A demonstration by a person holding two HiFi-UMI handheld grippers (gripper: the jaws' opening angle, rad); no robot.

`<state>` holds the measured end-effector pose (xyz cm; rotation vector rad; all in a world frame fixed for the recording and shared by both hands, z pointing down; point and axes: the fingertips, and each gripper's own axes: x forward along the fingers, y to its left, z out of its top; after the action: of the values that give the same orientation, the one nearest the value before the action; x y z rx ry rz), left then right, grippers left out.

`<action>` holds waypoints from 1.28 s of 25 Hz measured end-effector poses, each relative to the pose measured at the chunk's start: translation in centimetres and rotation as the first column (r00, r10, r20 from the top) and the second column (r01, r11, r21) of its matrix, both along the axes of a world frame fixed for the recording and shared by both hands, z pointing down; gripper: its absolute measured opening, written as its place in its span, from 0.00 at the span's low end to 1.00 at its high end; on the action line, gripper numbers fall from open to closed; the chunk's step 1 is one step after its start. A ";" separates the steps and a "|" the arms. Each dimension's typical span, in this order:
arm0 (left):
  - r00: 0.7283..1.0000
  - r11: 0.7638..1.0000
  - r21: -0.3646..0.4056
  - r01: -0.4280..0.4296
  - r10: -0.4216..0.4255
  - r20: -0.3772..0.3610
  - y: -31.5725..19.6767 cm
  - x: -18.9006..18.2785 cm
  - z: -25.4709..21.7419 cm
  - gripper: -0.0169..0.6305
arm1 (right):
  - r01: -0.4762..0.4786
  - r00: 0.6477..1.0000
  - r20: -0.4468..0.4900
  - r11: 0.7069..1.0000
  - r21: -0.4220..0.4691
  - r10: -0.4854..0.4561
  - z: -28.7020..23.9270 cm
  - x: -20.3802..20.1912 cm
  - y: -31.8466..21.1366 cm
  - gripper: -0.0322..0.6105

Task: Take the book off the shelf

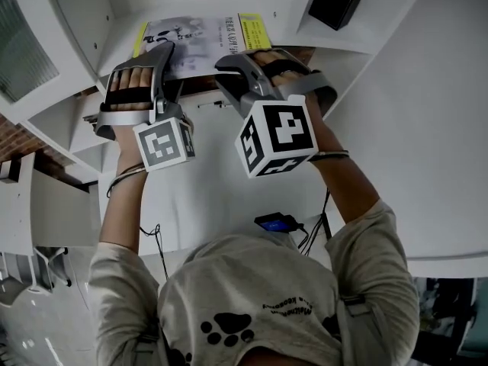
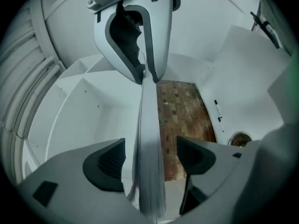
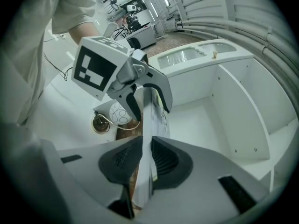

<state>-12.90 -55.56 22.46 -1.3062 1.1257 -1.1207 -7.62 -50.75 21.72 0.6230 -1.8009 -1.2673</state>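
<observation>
In front of the white laminate shelf unit (image 1: 84,21), all flat boards and square open compartments, a person (image 1: 252,303) stands with both arms stretched forward and a gripper in each hand. Between the two tools is the thin soft-cover book (image 1: 194,35). Its matt grey printed cover, with a bright yellow band along one side, is turned up toward the person's head. Whether its far edge rests on a board I cannot tell.

The right gripper (image 1: 232,63) is smooth grey moulded plastic with a black-and-white marker cube (image 1: 278,136) at its back. It is clamped on the book: in the right gripper view the two black ribbed pads (image 3: 166,158) press on the sheaf of pages from both sides.

The left gripper (image 1: 164,56), of the same make, sits just beside it on the book's near edge. Its jaws stand wide apart. In the left gripper view the book's pale page edge (image 2: 149,148) runs straight up the gap with bare space on either side. Neither dark ribbed pad (image 2: 105,164) touches it, so only the right gripper's pads bear on the book. Beyond the left gripper's jaws, the right gripper's curved grey fingers pinch the same edge further along.

Past the book on that side lies a strip of brown brick-patterned floor (image 2: 182,111). Up and to the right of the right gripper, a boxy black block (image 1: 335,2) sits on a white board of the unit. Behind both grippers, near the person's chest, is a small dark device (image 1: 276,223) with a lit blue screen and thin black cables trailing from it
</observation>
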 end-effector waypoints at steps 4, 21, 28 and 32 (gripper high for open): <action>1.000 1.000 0.014 -0.014 0.014 0.017 0.0 0.4 -0.4 0.37 | 0.000 1.000 -0.003 1.000 -0.002 0.000 0.0 0.0 0.5 0.16; 0.998 0.997 -0.056 0.054 -0.055 -0.019 0.6 0.1 -0.8 0.16 | -0.076 0.988 -0.121 0.985 0.157 0.095 0.9 -1.6 -2.6 0.52; 0.997 0.997 -0.054 0.057 -0.059 -0.047 -0.2 -3.2 -1.0 0.16 | -0.156 0.981 -0.075 0.959 0.237 0.178 0.6 -3.1 -6.6 0.46; 0.997 0.997 -0.049 0.057 -0.060 -0.055 1.0 -3.3 -1.3 0.16 | -0.155 0.984 -0.034 0.938 0.311 0.175 -0.3 -2.9 -5.4 0.19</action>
<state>-16.19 -54.52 21.21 -1.3561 1.1920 -1.1658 -10.48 -56.18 21.41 0.8788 -1.4776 -1.4457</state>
